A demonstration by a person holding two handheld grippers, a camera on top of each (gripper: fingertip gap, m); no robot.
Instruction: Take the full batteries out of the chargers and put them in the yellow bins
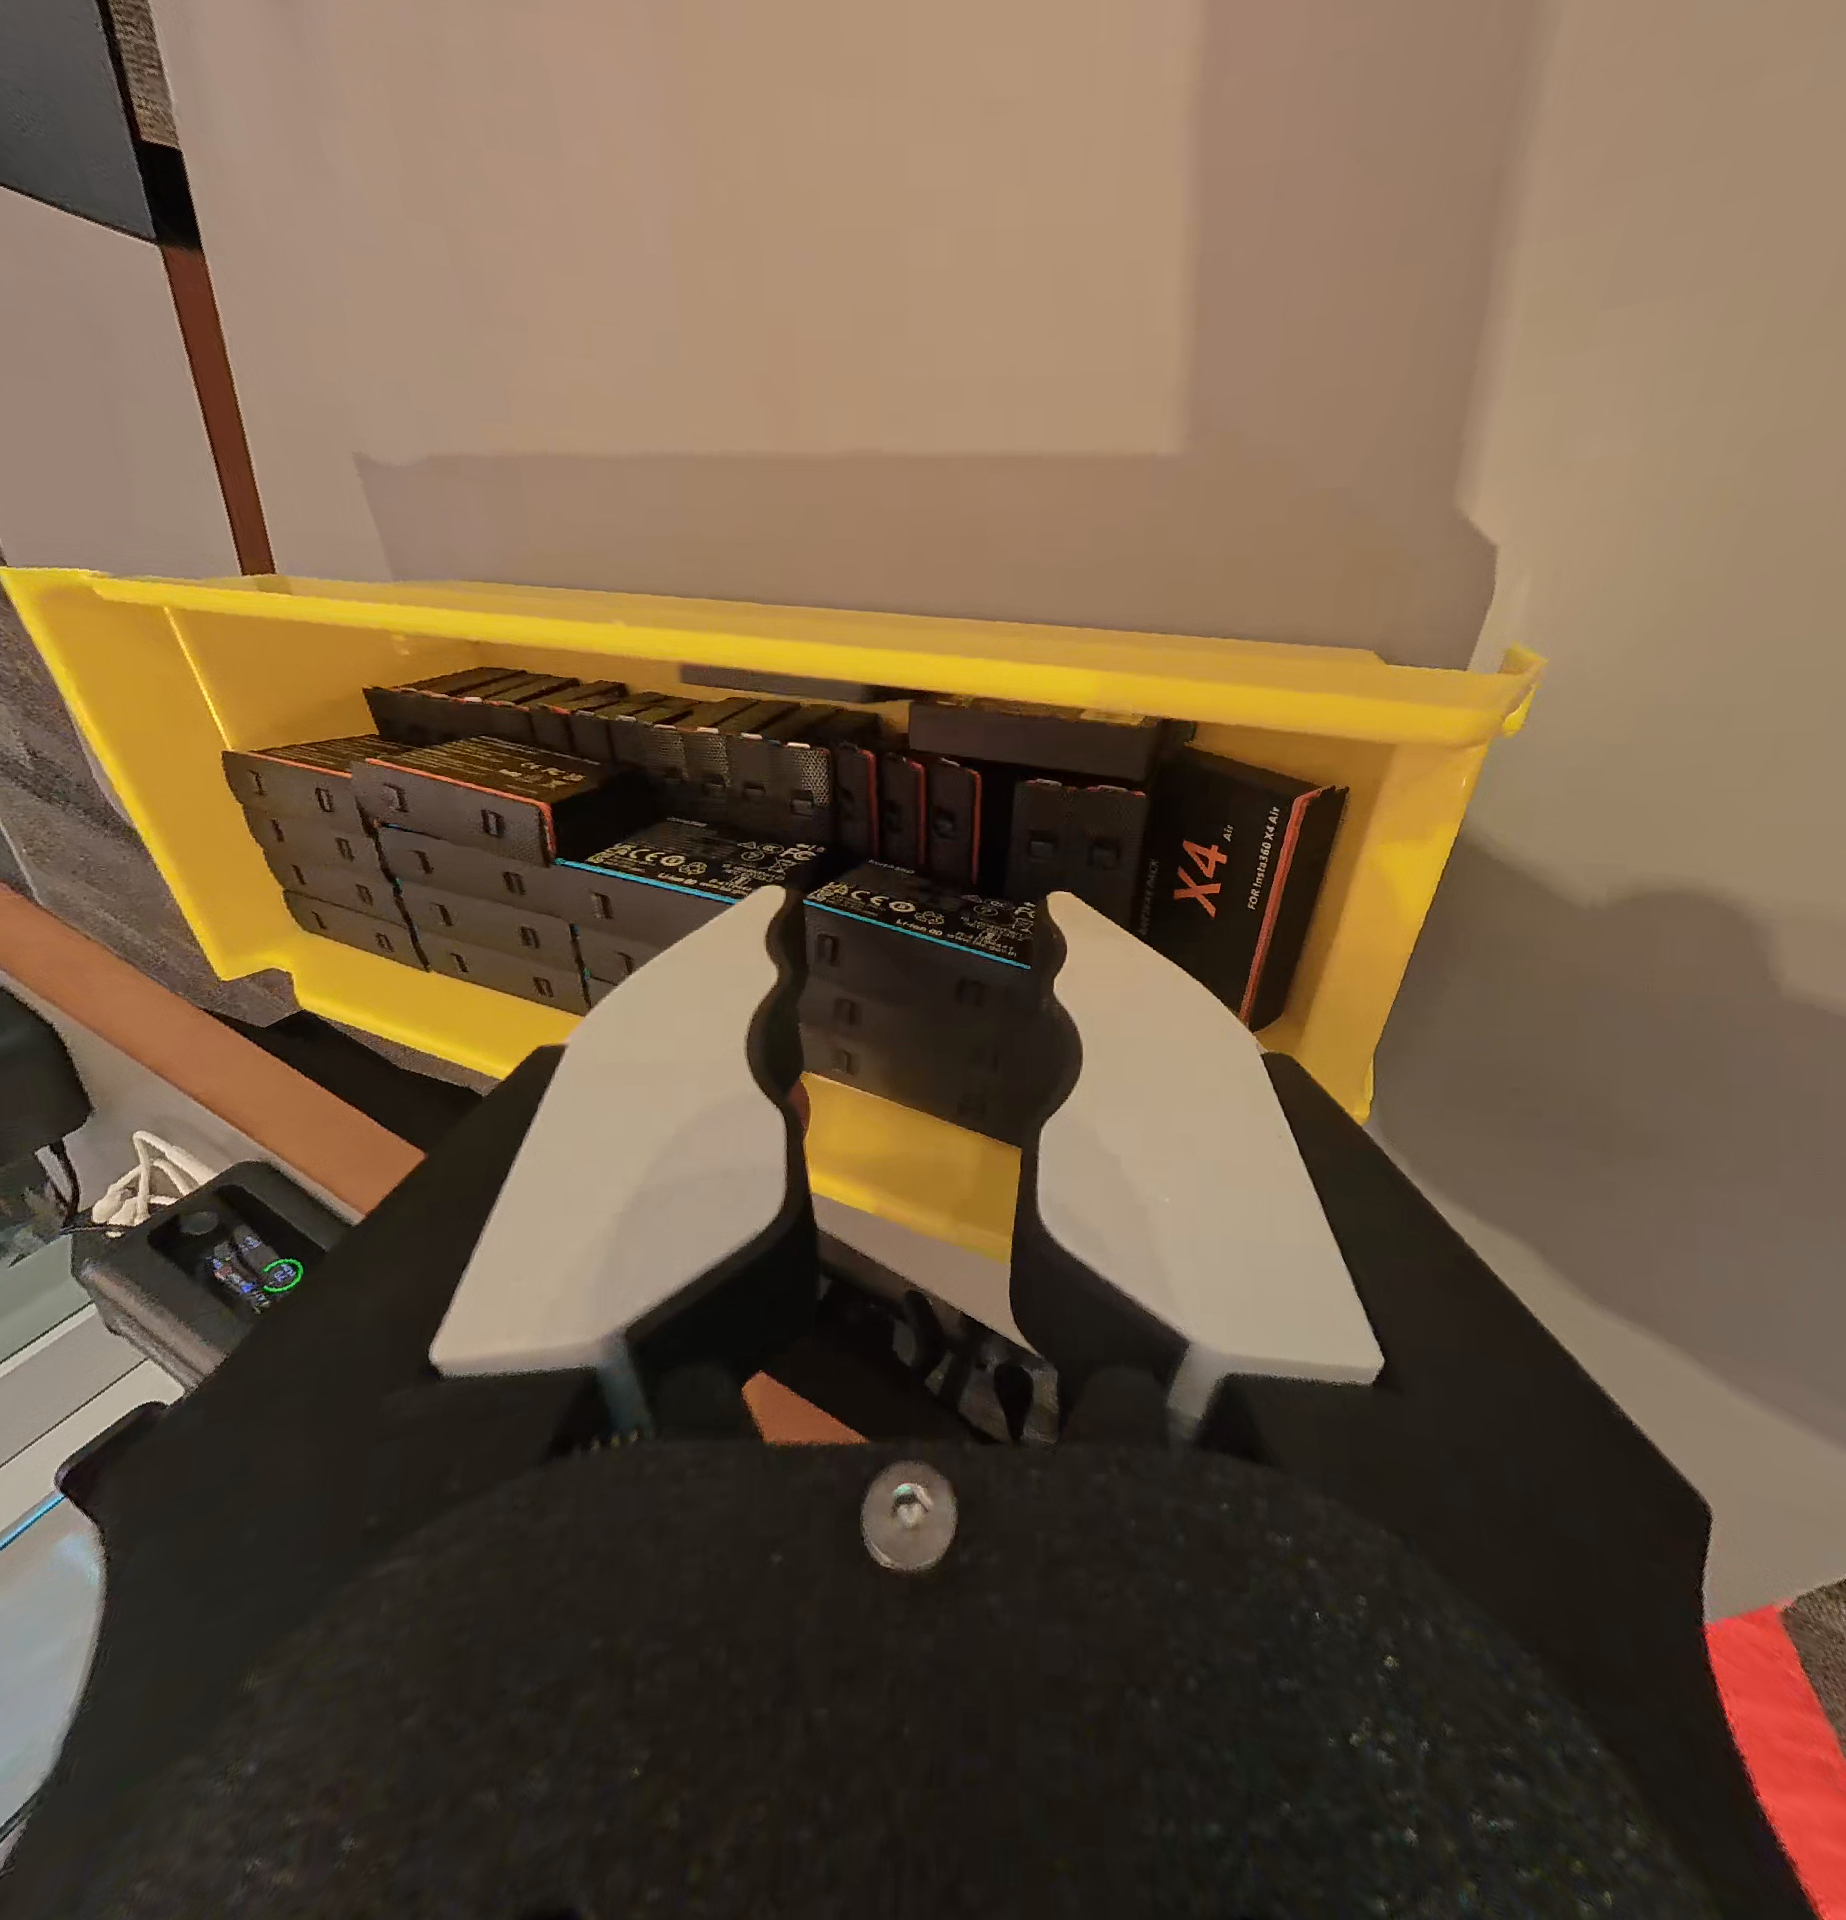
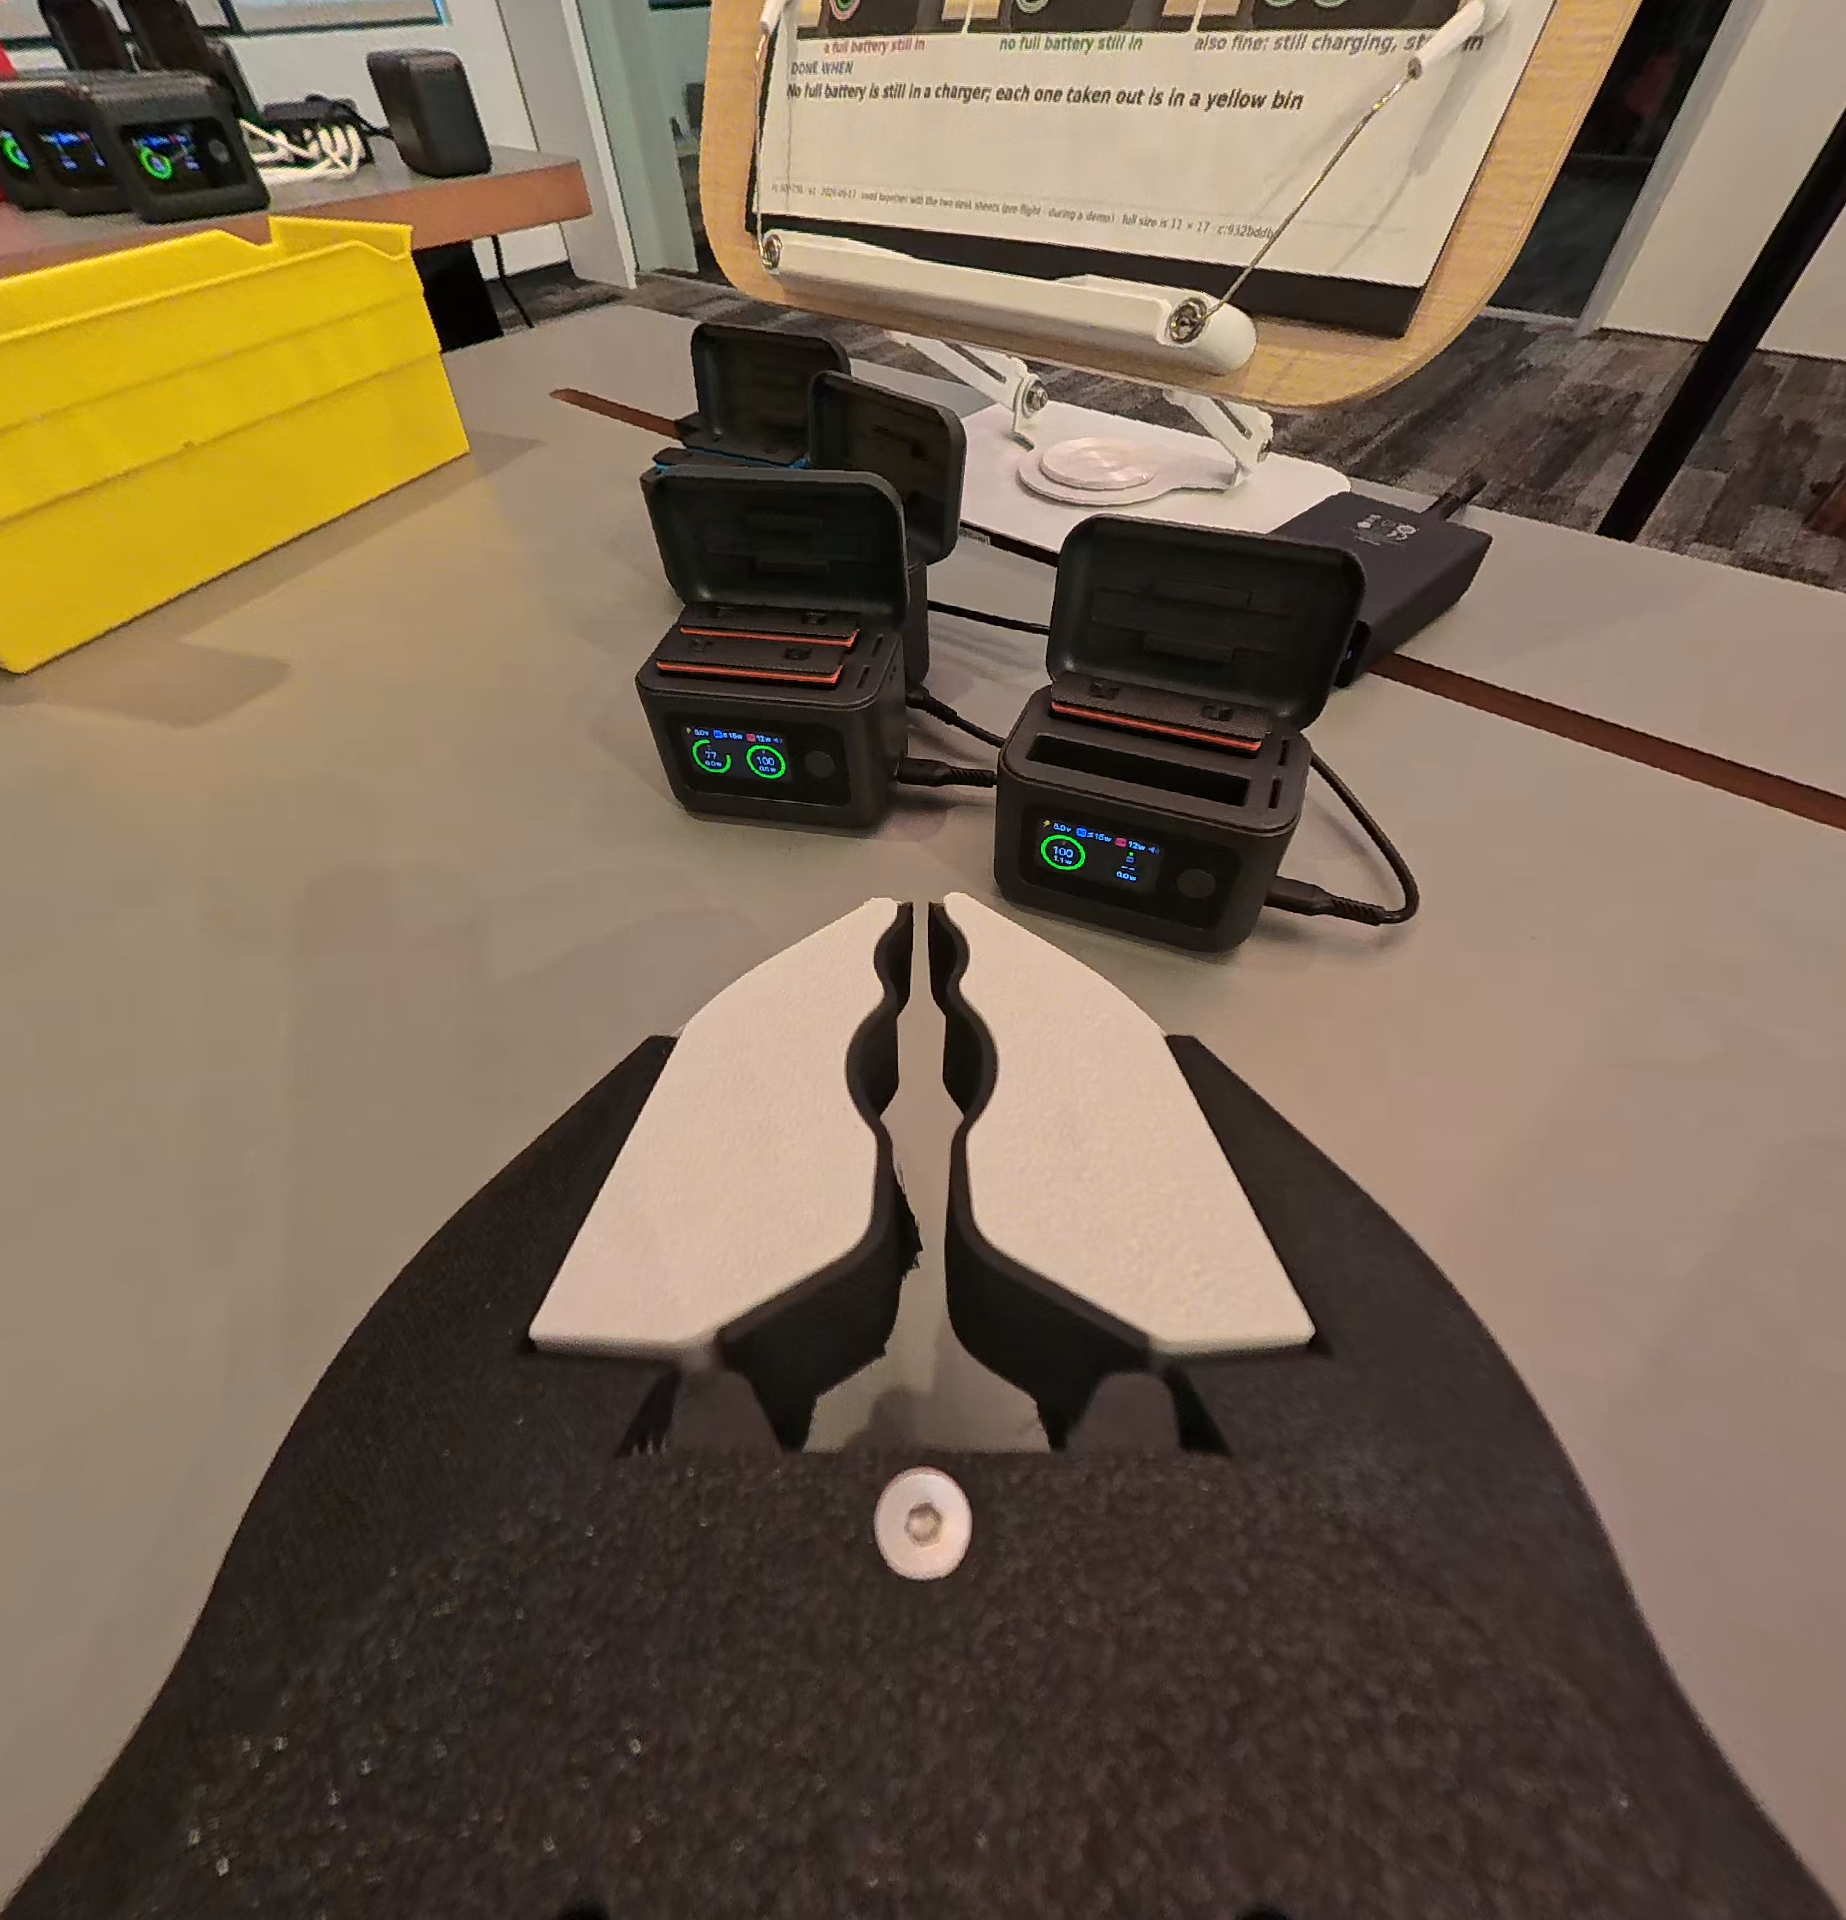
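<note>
Left gripper (image 1: 914,914): fingers spread wide, holding nothing, poised at the near rim of the yellow bin (image 1: 690,629).
Bin contents: black batteries (image 1: 690,769) stacked and standing in rows; one with orange lettering (image 1: 1236,878) leans at the right end.
Right gripper (image 2: 920,914): fingers almost together, a thin gap between them, empty, low over the grey table (image 2: 275,935).
Near right charger (image 2: 1147,831): lid up, one orange-edged battery (image 2: 1158,724) in the far slot, near slot empty.
Left charger (image 2: 773,743): lid up, two batteries seated.
Far chargers (image 2: 825,416): two more behind, lids up.
Second yellow bin (image 2: 192,436): far left on the table.
</note>
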